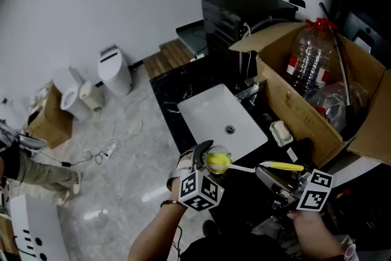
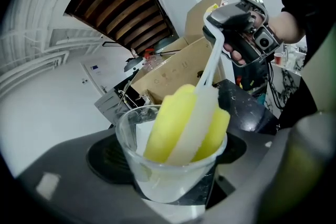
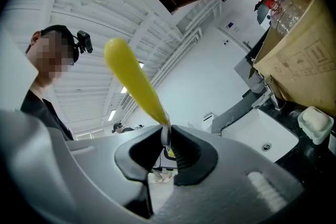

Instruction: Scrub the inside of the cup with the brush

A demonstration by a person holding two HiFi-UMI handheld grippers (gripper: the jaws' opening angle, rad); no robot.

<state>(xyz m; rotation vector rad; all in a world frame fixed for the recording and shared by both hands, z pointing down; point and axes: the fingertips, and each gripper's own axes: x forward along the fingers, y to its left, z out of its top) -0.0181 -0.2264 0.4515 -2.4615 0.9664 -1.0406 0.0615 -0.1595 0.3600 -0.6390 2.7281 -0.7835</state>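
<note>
The clear plastic cup [image 2: 167, 168] is held in the air in front of the person, over the near edge of the black desk [image 1: 170, 87] and just on the near side of the white sink [image 1: 204, 108]. The left tool [image 1: 206, 158] holds it, with one jaw pressed against each side of its wall. The brush [image 2: 185, 122] has its yellow-and-white sponge head pushed down into the cup's mouth, roughly half inside and half above the rim. Its white stem runs up and to the right to the right tool [image 3: 167, 145]. That tool's jaws stand narrow, clamped on the thin neck where the yellow handle begins. To the far right, a cardboard box [image 1: 287, 98] with a plastic bottle [image 1: 308, 61] inside stands on the desk. The scrubbing appears to be under way, since the head is already in the cup and touching its wall. No foam or water can be made out, so how clean the inside is cannot be judged. The head probably has yet to reach the bottom and go around the wall.
</note>
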